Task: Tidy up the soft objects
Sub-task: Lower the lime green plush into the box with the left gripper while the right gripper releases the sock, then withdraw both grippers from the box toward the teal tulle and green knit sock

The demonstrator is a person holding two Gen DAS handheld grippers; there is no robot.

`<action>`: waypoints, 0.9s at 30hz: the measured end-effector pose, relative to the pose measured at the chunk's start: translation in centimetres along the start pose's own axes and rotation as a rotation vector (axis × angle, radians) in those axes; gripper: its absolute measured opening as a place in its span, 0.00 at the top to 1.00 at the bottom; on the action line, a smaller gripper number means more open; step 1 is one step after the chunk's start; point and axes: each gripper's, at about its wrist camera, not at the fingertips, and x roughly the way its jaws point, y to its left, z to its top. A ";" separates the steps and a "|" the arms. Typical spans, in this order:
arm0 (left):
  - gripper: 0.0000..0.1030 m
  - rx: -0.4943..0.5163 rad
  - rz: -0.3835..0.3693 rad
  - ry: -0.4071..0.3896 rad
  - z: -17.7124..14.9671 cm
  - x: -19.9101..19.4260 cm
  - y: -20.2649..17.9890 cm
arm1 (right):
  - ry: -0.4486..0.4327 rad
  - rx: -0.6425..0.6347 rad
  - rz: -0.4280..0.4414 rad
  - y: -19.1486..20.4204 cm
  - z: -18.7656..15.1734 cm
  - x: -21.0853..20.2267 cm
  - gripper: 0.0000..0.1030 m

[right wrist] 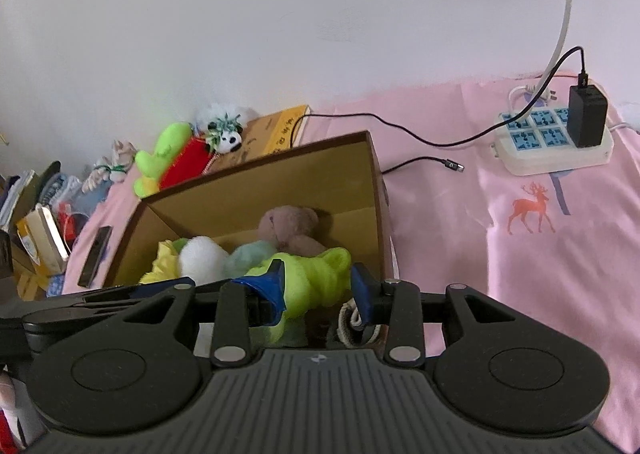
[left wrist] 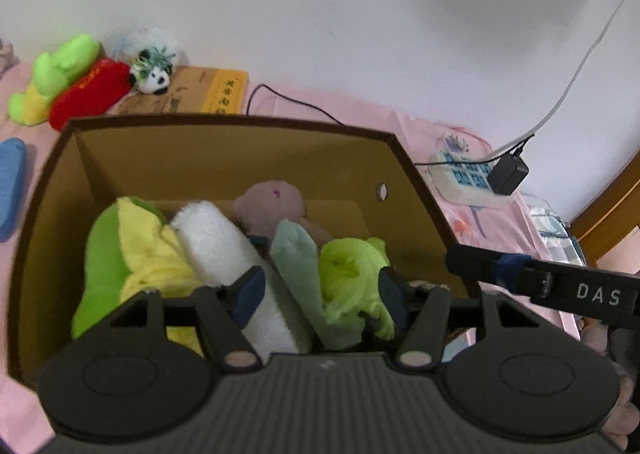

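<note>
box floor mostly hidden under plush. right gripper [right wrist: 316,286] clamps fuzzy lime-green toy [right wrist: 316,282]; left gripper [left wrist: 320,288] spread wide over cardboard box [left wrist: 224,145], white roll [left wrist: 224,250] at 10 o'clock.

Soft toys [left wrist: 224,250] crowd the cardboard box's [left wrist: 240,157] near half; its far right corner lies open.

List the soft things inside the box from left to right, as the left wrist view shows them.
Green and yellow plush → white plush roll → pale mint plush → lime green plush, all in the cardboard box.
</note>
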 end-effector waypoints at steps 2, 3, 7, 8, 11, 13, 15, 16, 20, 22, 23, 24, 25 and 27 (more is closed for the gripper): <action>0.41 0.012 0.019 -0.015 -0.1 -0.9 -0.2 | -0.010 0.009 0.016 0.3 -0.1 -0.8 0.81; 0.41 0.017 0.027 -0.019 -0.1 -1.4 -0.2 | -0.014 0.010 0.020 0.4 -0.2 -1.1 0.81; 0.41 0.025 0.057 -0.028 -0.4 -2.9 -0.4 | -0.027 0.016 0.038 1.0 -0.5 -2.3 0.81; 0.41 0.031 0.072 -0.028 -0.6 -3.3 -0.5 | -0.028 0.017 0.043 1.1 -0.6 -2.5 0.81; 0.41 0.050 0.116 -0.034 -1.1 -4.3 -0.6 | -0.030 0.020 0.054 1.6 -1.0 -3.2 0.81; 0.41 0.058 0.140 -0.041 -1.5 -4.9 -0.6 | -0.029 0.023 0.064 1.9 -1.3 -3.6 0.81; 0.40 0.064 0.159 -0.040 -1.9 -5.4 -0.6 | -0.029 0.024 0.075 2.2 -1.7 -4.0 0.81; 0.40 0.068 0.169 -0.042 -2.1 -5.7 -0.7 | -0.028 0.024 0.079 2.3 -1.9 -4.2 0.81; 0.40 0.080 0.206 -0.046 -2.9 -6.4 -0.7 | -0.028 0.019 0.089 2.9 -2.6 -4.9 0.81; 0.40 0.076 0.212 -0.046 -3.3 -6.8 -0.7 | -0.024 0.019 0.096 3.1 -3.0 -5.2 0.81; 0.40 0.073 0.213 -0.046 -3.4 -7.0 -0.7 | -0.022 0.022 0.101 3.1 -3.3 -5.4 0.81; 0.39 0.070 0.215 -0.047 -3.6 -7.2 -0.7 | -0.020 0.026 0.104 3.1 -3.5 -5.5 0.81; 0.39 0.069 0.219 -0.049 -3.8 -7.4 -0.7 | -0.021 0.029 0.106 3.2 -3.8 -5.8 0.81; 0.37 0.072 0.231 -0.055 -4.2 -7.8 -0.9 | -0.024 0.033 0.109 3.2 -4.2 -6.2 0.81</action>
